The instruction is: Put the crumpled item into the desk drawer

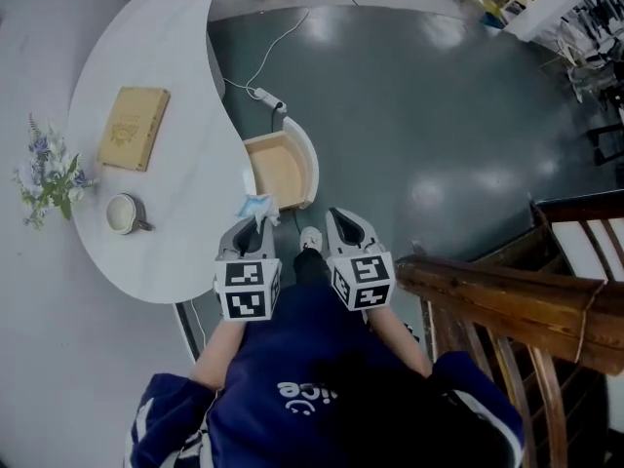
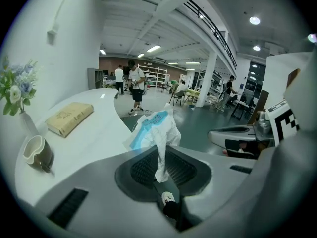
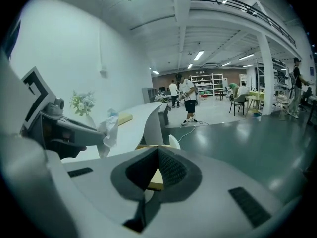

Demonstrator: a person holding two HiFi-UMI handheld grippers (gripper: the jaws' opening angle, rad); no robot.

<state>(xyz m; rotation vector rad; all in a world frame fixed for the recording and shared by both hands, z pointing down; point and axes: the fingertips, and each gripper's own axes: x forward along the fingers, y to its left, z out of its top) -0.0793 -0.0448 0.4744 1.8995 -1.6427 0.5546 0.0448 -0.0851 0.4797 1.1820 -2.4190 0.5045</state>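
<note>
The book (image 1: 134,128) lies on the desk (image 1: 166,37), far back. The cup (image 1: 124,213) sits nearer, with the flowers (image 1: 49,178) to its left. The open drawer (image 1: 281,172) sticks out on the desk's right side. The crumpled item (image 1: 257,206) is just near of the drawer, between the jaws of the left gripper (image 1: 254,220). The right gripper (image 1: 339,217) is beside it, on the right.
</note>
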